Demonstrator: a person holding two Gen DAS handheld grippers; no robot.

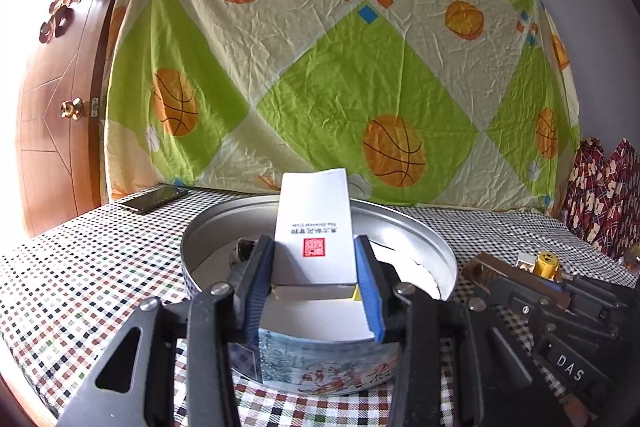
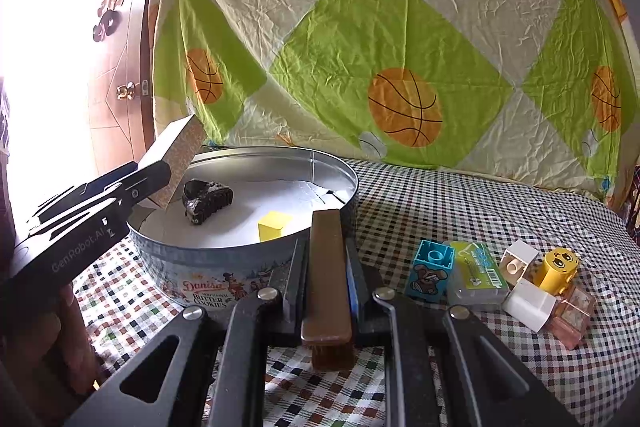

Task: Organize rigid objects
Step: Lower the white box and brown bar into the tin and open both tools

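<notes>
White rectangular carton (image 1: 316, 227) was held in left gripper (image 1: 316, 267) jaws above round metal cookie tin (image 2: 248, 267); brown wooden brush (image 2: 326, 267) was clamped in right gripper (image 2: 326, 279) jaws.

Strong daylight floods in at your left past the door (image 2: 120, 75), washing that side to white glare. The hung sheet (image 1: 340, 67) is evenly bright and sharp. Fisheye bending curves every edge; the corners fall to black.

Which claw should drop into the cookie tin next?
Left, probably: the left claw already holds the white box over the tin. The right claw, gripping the brown brush, sits outside its rim.
</notes>
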